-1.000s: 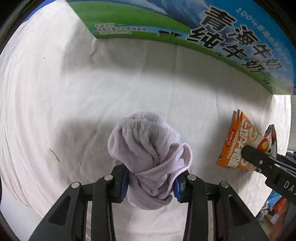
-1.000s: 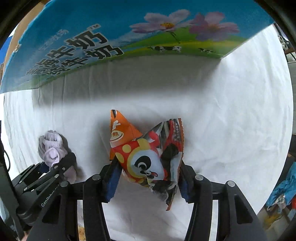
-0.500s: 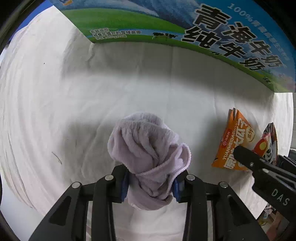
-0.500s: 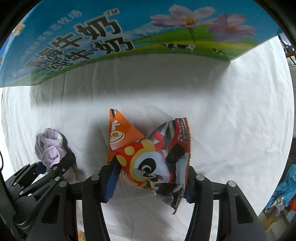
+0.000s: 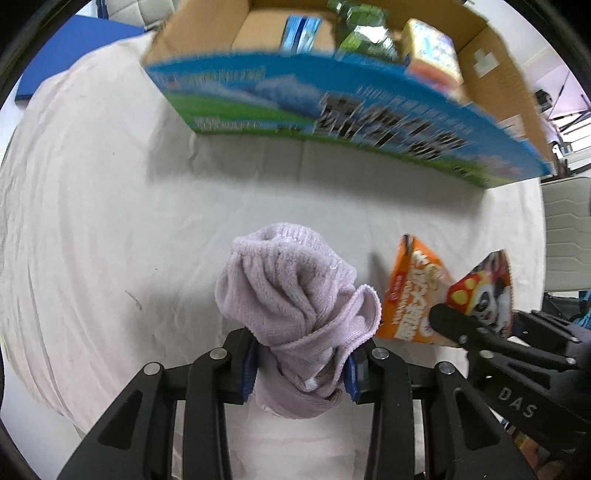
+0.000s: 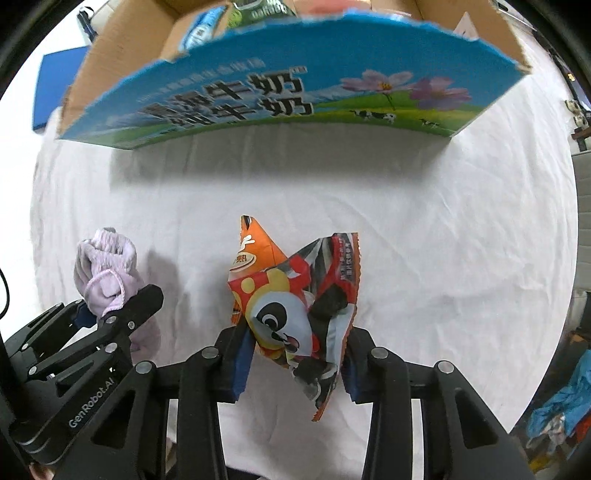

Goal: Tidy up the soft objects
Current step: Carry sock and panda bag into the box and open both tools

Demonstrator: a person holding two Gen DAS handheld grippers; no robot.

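My left gripper (image 5: pixel 301 369) is shut on a bunched lilac towel (image 5: pixel 291 306) and holds it above the white cloth. The towel also shows at the left of the right wrist view (image 6: pixel 105 269). My right gripper (image 6: pixel 295 363) is shut on a red and black panda snack bag (image 6: pixel 295 314). An orange snack bag (image 6: pixel 255 251) sits right behind the panda bag; I cannot tell whether it is also gripped. Both bags show at the right of the left wrist view (image 5: pixel 413 295). The open blue-and-green milk carton box (image 6: pixel 288 81) stands ahead.
The box (image 5: pixel 332 96) holds several packets and bottles (image 5: pixel 362 33). A white cloth (image 6: pixel 443 229) covers the table. A blue mat (image 5: pixel 66 55) lies at the far left. A chair (image 5: pixel 565 236) stands at the right edge.
Both grippers have risen and pulled back with their loads. The box's open top and contents have come into view; before only its printed side showed.
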